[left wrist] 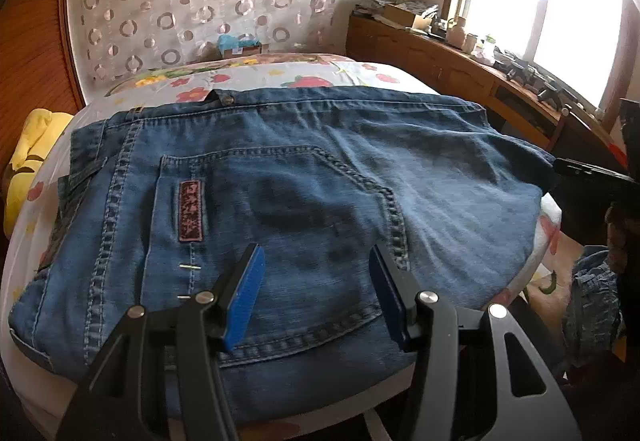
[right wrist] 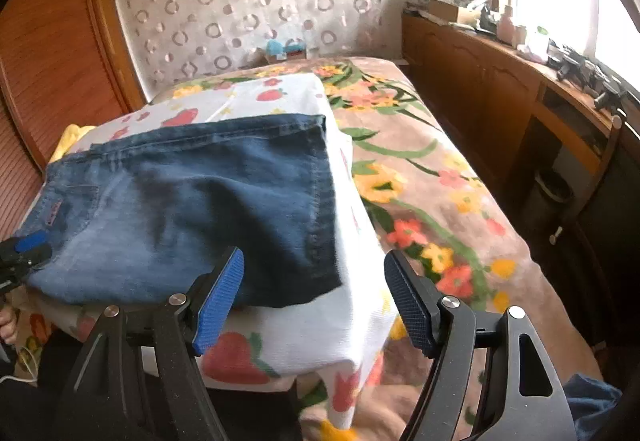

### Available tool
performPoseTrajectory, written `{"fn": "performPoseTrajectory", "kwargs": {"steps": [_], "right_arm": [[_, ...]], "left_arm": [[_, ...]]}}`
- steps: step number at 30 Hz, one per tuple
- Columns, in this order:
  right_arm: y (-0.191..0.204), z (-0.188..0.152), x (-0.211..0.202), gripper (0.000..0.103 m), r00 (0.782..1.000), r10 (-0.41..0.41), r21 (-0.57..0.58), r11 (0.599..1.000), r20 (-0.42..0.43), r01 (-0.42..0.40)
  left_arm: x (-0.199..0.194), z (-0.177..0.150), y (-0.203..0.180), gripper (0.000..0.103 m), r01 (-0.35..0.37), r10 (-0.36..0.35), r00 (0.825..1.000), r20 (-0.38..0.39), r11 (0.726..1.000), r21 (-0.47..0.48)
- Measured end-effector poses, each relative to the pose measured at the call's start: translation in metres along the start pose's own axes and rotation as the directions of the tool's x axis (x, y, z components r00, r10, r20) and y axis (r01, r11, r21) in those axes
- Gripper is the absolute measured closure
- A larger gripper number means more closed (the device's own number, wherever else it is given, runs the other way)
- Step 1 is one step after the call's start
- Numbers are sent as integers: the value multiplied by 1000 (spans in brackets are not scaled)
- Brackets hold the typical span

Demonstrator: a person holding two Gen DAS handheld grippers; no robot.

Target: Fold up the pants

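Note:
Blue denim pants (left wrist: 280,177) lie folded flat on a small table under a white strawberry-print cloth (right wrist: 304,333). The back pocket with a red patch (left wrist: 190,209) faces up. My left gripper (left wrist: 316,265) is open and empty, hovering just above the pocket near the pants' front edge. My right gripper (right wrist: 314,269) is open and empty, near the right front corner of the pants (right wrist: 224,197). The left gripper's blue pad shows at the far left of the right wrist view (right wrist: 30,243).
A bed with a floral blanket (right wrist: 432,193) lies to the right of the table. A wooden cabinet (right wrist: 500,89) with clutter runs under the bright window. A wooden slatted door (right wrist: 48,53) stands on the left. A yellow item (left wrist: 32,149) lies at the left.

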State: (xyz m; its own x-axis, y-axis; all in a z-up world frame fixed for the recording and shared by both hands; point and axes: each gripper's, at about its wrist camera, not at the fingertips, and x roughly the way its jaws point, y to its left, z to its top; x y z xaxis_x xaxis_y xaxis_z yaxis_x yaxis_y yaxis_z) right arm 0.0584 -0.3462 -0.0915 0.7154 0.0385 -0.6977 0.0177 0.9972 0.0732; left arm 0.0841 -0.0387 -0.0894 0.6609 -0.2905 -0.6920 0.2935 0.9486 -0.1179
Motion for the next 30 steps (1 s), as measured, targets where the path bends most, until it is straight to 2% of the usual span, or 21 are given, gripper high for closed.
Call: {"fn": "performPoseTrajectory", "kwargs": {"steps": [5, 8, 11, 13, 15, 16, 22, 30], "right_arm": [[-6, -5, 8, 30, 1000, 11, 10, 1000, -26, -11], [-9, -7, 12, 40, 999, 31, 18, 999, -38, -30], [-12, -8, 18, 59, 997, 46, 28, 999, -54, -45], [-13, -9, 19, 76, 996, 63, 32, 998, -58, -61], [-13, -8, 17, 82, 997, 67, 31, 997, -46, -66], [-13, -7, 15, 88, 997, 74, 28, 997, -39, -72], [-3, 3, -1, 91, 998, 62, -10, 998, 21, -62], [8, 26, -22, 93, 991, 87, -39, 996, 101, -84]], "left_arm": [[-5, 5, -5, 49, 7, -7, 1000, 11, 1000, 6], [-9, 6, -9, 49, 9, -9, 1000, 18, 1000, 13], [-12, 7, -10, 49, 11, -12, 1000, 24, 1000, 16], [-12, 7, -10, 49, 10, -10, 1000, 24, 1000, 16], [-13, 7, -10, 49, 8, -9, 1000, 24, 1000, 13], [-13, 7, -10, 49, 6, -6, 1000, 24, 1000, 11], [-19, 7, -8, 49, 3, -3, 999, 43, 1000, 3], [-23, 4, 2, 49, -2, 3, 999, 50, 1000, -24]]}}
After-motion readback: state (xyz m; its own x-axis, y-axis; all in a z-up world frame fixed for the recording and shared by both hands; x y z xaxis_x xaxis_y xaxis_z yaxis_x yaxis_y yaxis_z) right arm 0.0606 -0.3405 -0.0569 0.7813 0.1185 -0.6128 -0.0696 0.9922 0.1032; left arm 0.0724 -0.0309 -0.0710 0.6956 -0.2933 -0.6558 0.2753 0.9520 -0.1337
